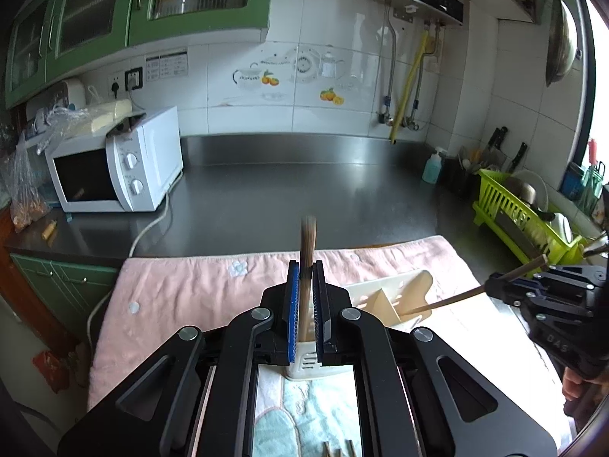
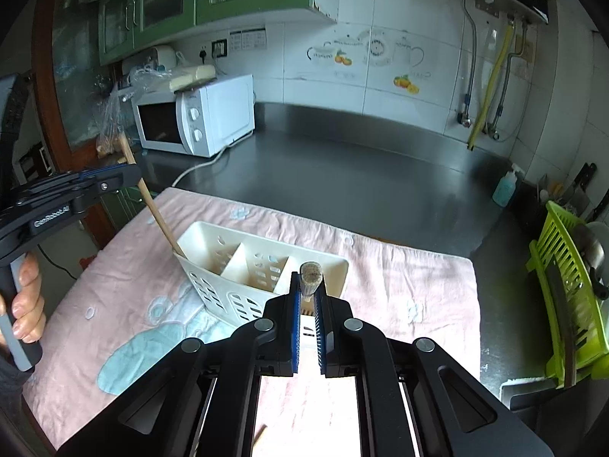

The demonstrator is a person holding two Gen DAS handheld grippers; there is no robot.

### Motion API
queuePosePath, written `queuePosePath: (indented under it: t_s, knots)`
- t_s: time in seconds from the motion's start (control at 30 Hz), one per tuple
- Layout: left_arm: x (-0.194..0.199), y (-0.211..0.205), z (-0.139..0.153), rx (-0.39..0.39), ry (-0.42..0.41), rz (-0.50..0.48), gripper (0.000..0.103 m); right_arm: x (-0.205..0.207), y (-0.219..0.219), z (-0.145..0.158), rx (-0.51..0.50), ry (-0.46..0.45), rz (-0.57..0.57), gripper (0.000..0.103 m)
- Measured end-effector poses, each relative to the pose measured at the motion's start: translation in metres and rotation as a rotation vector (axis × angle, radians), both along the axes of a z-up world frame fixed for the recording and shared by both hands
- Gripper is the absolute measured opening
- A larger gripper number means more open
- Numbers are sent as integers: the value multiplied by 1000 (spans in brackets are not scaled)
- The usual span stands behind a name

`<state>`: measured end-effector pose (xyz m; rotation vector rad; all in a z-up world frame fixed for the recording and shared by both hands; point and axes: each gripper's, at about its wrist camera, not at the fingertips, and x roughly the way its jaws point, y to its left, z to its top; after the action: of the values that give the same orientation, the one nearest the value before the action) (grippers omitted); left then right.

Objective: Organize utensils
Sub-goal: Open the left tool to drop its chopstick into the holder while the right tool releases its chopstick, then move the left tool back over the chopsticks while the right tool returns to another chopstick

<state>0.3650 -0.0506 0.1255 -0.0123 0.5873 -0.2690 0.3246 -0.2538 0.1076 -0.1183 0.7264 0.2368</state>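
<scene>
Left wrist view: the left gripper (image 1: pixel 305 270) is clamped on a chopstick (image 1: pixel 306 266) whose long axis runs steeply up the frame; its upper end is blurred above the steel counter (image 1: pixel 304 190), and its lower part drops between the blue pads toward the white caddy (image 1: pixel 384 297). The caddy lies on a pink towel (image 1: pixel 182 289), just ahead of and under the jaws. The towel's far edge meets bare counter, which stretches open back to the tiled wall. A microwave (image 1: pixel 114 167) bounds that space on the left, and a green rack (image 1: pixel 521 217) bounds it on the right. At the right the right gripper (image 1: pixel 495 285) pinches a second chopstick (image 1: pixel 449 301), which slants down and left with its tip at the caddy's right end.

Right wrist view: the right gripper (image 2: pixel 308 285) is closed on its chopstick (image 2: pixel 311 276), seen nearly end-on, so the axis points almost straight at the camera; its lower end is hidden behind the jaws. The caddy (image 2: pixel 266 266) sits tilted on the towel (image 2: pixel 399 289), its three compartments open toward the view, long side running left to right. At the left a hand (image 2: pixel 23 304) holds the left gripper (image 2: pixel 129 175), whose chopstick (image 2: pixel 152 205) leans down and right into the caddy's left compartment. Open towel lies on both sides of the caddy, with clear counter (image 2: pixel 361 175) beyond; the rack (image 2: pixel 563 285) stands well off to the right.
</scene>
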Motion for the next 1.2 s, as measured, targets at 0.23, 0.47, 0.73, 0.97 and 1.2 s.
queuePosePath:
  t_s: [0.23, 0.47, 0.73, 0.97, 1.2]
  knots:
    - [-3, 2, -7, -8, 16, 5, 7, 8, -2, -14, 6, 29, -14, 11]
    - [-30, 14, 3, -25, -10, 10, 8, -11, -9, -3, 21, -19, -42, 29]
    - [-92, 31, 3, 5, -30, 25, 14, -81, -13, 3, 53, -73, -55, 30]
    - [-158, 40, -22, 37, -35, 8, 14, -155, -4, -44, 58, -39, -61, 30]
    - [-209, 42, -62, 87, -21, 10, 16, -214, 13, -103, 69, 40, -65, 30]
